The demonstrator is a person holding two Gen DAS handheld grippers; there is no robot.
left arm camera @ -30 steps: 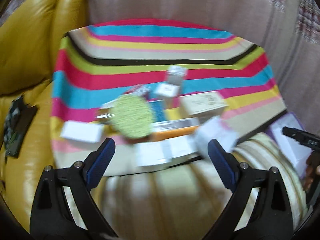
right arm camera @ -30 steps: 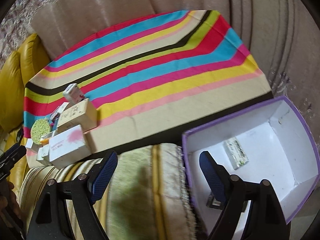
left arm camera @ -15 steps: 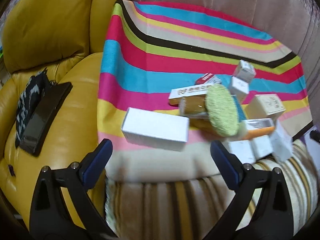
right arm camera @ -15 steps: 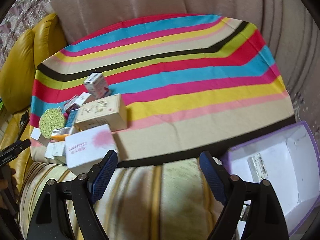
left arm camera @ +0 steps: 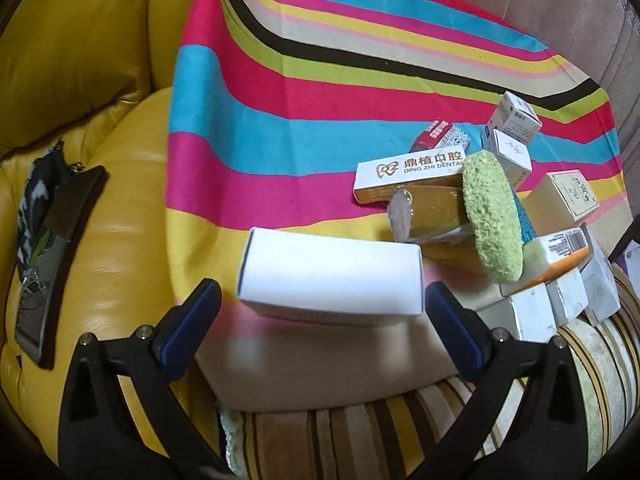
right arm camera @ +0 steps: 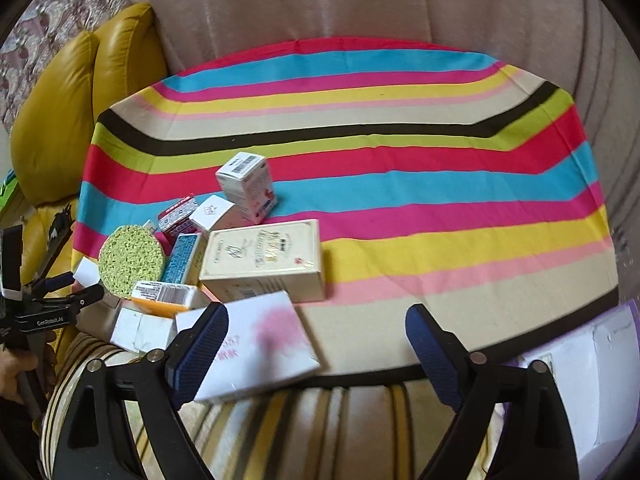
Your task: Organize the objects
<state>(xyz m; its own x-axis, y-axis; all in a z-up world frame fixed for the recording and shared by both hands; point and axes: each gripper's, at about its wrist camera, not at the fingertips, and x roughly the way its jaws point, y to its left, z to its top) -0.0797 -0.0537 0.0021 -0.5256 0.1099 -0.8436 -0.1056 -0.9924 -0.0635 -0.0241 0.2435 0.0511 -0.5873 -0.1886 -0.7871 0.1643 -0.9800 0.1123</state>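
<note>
The striped cloth [right arm camera: 400, 200] lies bare from twelve to three o'clock. Stacked boxes [right arm camera: 264, 256] and a green sponge [right arm camera: 130, 258] crowd nine o'clock; a white box [left arm camera: 332, 276] blocks the left gripper [left arm camera: 320, 320].

A yellow leather armchair [left arm camera: 80, 80] stands at the left, beside the worktop under its striped cloth [right arm camera: 360, 152]. Pinkish-beige curtains [right arm camera: 320, 4] hang behind, and a brown-striped rug [left arm camera: 400, 432] spreads in front in soft daylight

Yellow leather sofa [left arm camera: 100, 60], black phone [left arm camera: 52, 260] on its seat, pinkish curtain [right arm camera: 360, 0] behind.
</note>
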